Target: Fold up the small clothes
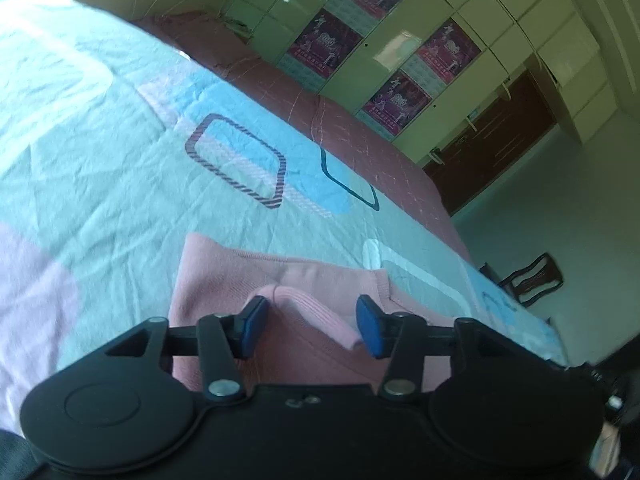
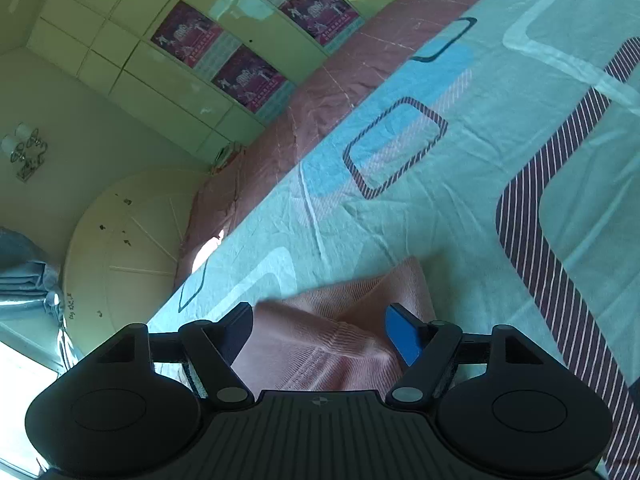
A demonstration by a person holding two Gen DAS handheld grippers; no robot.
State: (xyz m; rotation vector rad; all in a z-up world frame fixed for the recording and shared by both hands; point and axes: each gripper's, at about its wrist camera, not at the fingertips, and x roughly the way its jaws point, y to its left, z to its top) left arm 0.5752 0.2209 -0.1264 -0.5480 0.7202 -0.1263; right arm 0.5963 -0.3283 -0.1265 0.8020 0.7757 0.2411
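Pink garment (image 1: 224, 280), one, two tools (image 1: 310, 326) (image 2: 320, 334) spread wide over it

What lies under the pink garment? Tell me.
The pink garment lies on the patterned bedsheet, which shows all around it. Whatever is directly beneath the fabric is covered.

- My right gripper (image 2: 318, 330) hangs low over the bed with its jaws spread apart.
- Between them I see a pink knit garment (image 2: 340, 332), bunched and creased, lying on the patterned bedsheet (image 2: 460, 184).
- Beyond the bed edge stands a pale wardrobe (image 2: 132, 72) with posters (image 2: 186, 34).
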